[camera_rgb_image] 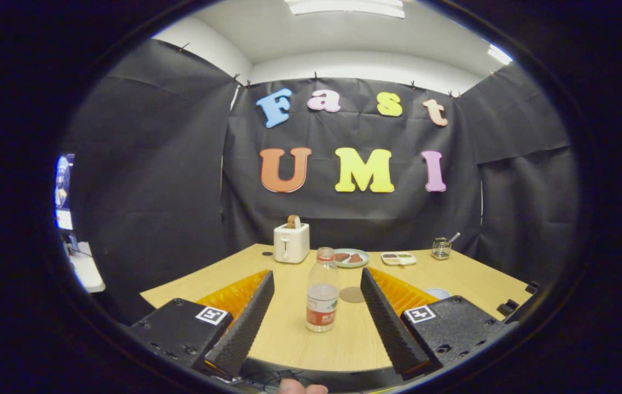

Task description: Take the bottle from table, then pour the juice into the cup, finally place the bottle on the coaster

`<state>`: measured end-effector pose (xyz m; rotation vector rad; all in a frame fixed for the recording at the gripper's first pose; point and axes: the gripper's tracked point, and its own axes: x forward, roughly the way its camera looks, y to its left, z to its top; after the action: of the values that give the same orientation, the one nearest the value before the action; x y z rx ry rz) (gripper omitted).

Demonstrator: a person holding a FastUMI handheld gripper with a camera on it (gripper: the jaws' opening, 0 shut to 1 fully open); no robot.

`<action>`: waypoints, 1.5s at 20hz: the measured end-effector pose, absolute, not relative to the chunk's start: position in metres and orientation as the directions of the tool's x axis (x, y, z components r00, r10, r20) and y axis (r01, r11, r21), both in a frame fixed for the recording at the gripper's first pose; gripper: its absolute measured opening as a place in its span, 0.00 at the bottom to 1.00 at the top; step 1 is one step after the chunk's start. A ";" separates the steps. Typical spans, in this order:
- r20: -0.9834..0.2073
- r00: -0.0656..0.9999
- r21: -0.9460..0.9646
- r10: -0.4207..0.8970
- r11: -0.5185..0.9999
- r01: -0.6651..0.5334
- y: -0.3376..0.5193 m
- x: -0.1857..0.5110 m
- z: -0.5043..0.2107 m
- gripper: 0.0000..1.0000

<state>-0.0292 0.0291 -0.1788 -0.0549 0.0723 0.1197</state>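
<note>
Gripper view looked across a pale wooden table [289,339] toward the booth's black cloth wall. Farthest left, beyond the table's edge, a lit screen [63,191] stood over a white surface. On the far part of the table sat a white toaster [291,243] with a slice of bread [293,221] standing in its slot. The gripper [317,293] was spread wide and gripped nothing, its fingers well apart on either side of the bottle [322,298]. That clear plastic bottle stood upright on the table between the fingers, touching neither, with a reddish cap and a label low on its body. Just right of it and a little farther off lay a round brown coaster [352,294]. Behind it were a green plate [350,258] with food, a small divided dish [398,258], and a wire holder [441,248] with a utensil. A pale rim [438,293] beyond the right finger was perhaps the cup, mostly hidden.
</note>
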 end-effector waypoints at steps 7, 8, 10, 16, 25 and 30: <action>-0.063 0.992 -0.120 0.110 0.986 -0.117 0.033 0.030 -0.257 1.00; -0.077 0.992 -0.126 0.102 0.986 -0.111 0.032 0.037 -0.265 1.00; -0.089 0.993 -0.129 0.081 0.987 -0.092 0.027 0.051 -0.272 1.00; -0.197 0.980 -0.095 0.039 0.994 -0.059 0.026 0.095 -0.297 1.00; -0.201 0.978 -0.079 0.062 0.994 -0.079 0.023 0.108 -0.294 0.85; -0.182 0.981 -0.053 0.072 0.995 -0.083 0.011 0.098 -0.272 0.78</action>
<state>0.0984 0.0111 -0.2715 -0.0608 0.1813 0.0783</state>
